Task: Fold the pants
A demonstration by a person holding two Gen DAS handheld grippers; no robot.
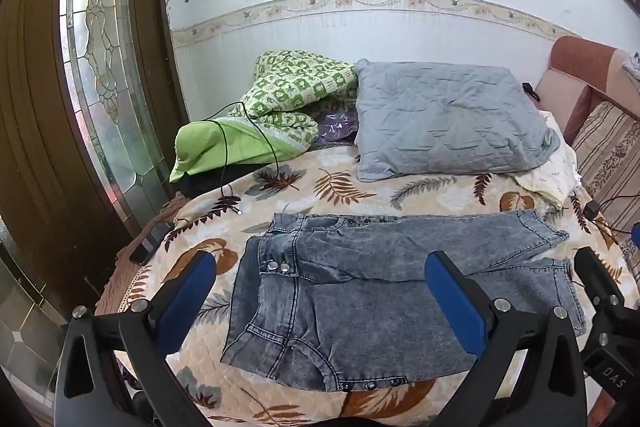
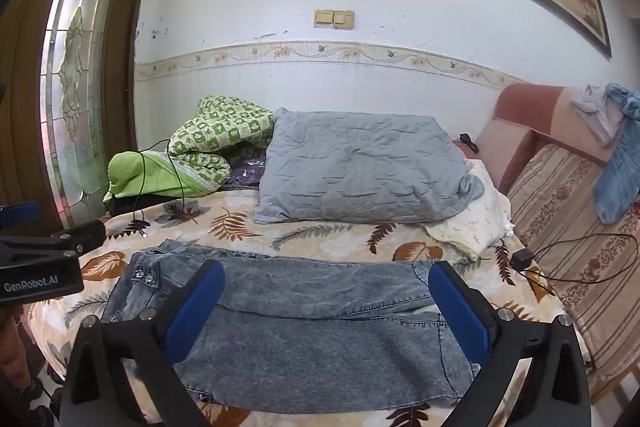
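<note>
Both blue-padded black grippers, left and right, hover wide open, holding nothing. Acid-washed grey denim pants lie spread flat on the leaf-patterned quilted bedspread just beyond them.

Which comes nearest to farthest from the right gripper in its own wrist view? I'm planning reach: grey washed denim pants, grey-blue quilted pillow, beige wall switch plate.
1. Grey washed denim pants, directly below the open right gripper.
2. Grey-blue quilted pillow, behind, mid-bed.
3. Beige wall switch plate, high on the far wall.
</note>
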